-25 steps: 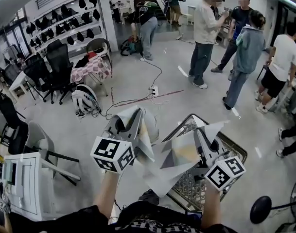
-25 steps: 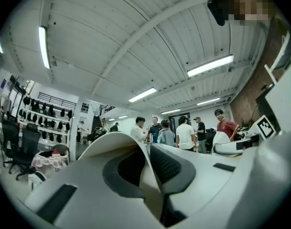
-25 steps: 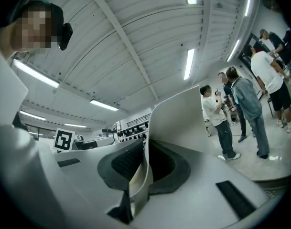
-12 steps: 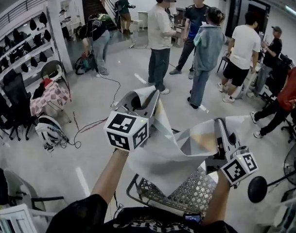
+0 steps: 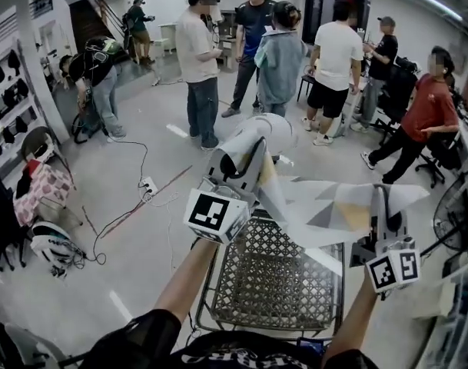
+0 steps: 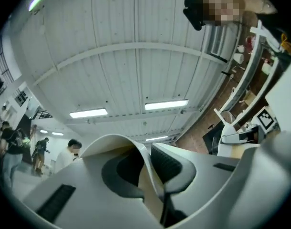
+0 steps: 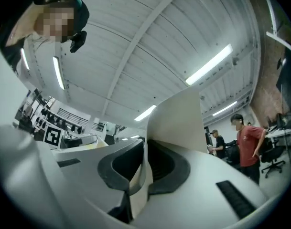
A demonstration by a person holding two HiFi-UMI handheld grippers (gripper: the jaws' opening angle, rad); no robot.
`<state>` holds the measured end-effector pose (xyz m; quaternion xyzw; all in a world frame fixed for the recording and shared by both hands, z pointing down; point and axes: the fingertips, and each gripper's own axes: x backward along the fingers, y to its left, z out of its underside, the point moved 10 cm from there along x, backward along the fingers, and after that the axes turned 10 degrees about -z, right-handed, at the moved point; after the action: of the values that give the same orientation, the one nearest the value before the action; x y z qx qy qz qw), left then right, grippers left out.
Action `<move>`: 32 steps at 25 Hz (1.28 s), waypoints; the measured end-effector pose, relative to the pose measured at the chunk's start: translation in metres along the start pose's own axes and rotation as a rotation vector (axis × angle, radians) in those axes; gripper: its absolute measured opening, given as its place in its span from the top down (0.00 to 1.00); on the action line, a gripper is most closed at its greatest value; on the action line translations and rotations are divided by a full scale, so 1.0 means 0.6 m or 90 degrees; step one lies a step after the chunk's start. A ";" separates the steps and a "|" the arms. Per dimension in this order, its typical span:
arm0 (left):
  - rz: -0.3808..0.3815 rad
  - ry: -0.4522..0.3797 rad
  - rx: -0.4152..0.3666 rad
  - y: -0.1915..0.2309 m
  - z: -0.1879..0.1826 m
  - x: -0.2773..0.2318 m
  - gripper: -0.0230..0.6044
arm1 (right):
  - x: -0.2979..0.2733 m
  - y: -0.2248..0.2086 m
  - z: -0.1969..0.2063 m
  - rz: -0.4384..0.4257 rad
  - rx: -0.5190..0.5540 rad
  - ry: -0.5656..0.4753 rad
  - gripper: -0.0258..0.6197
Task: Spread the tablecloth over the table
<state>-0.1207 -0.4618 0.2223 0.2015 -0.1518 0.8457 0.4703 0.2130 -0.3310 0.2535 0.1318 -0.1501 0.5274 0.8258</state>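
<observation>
- The tablecloth (image 5: 318,206) hangs in the air between the two grippers, above a wire basket (image 5: 273,277). It is not on any table yet.
- The left gripper (image 5: 245,154) is clamped on one edge of it. The right gripper (image 5: 382,197) pinches another edge, and a flap stands up past its jaws.
- The cloth looks thin, light and limp, and it creases sharply. It is best held by corners or hems, kept taut so that it does not sag.
- Compared with a second ago, the grippers are higher and farther apart, the cloth is drawn out flatter, and the head view has swung towards the standing people.
</observation>
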 end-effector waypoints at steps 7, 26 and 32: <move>-0.064 0.303 0.006 -0.058 0.269 0.112 0.83 | 0.162 -0.015 0.138 0.178 -0.150 0.154 0.91; -0.153 0.618 0.100 -0.075 0.399 0.525 0.80 | 0.373 0.091 0.290 0.373 -0.399 0.261 0.92; -0.173 0.653 0.102 -0.122 0.367 0.600 0.82 | 0.416 0.090 0.275 0.341 -0.426 0.294 0.92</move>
<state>-0.1857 -0.2585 0.5932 -0.1844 0.1896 0.7760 0.5727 0.2451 -0.1633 0.5053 -0.3047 -0.1528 0.6596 0.6699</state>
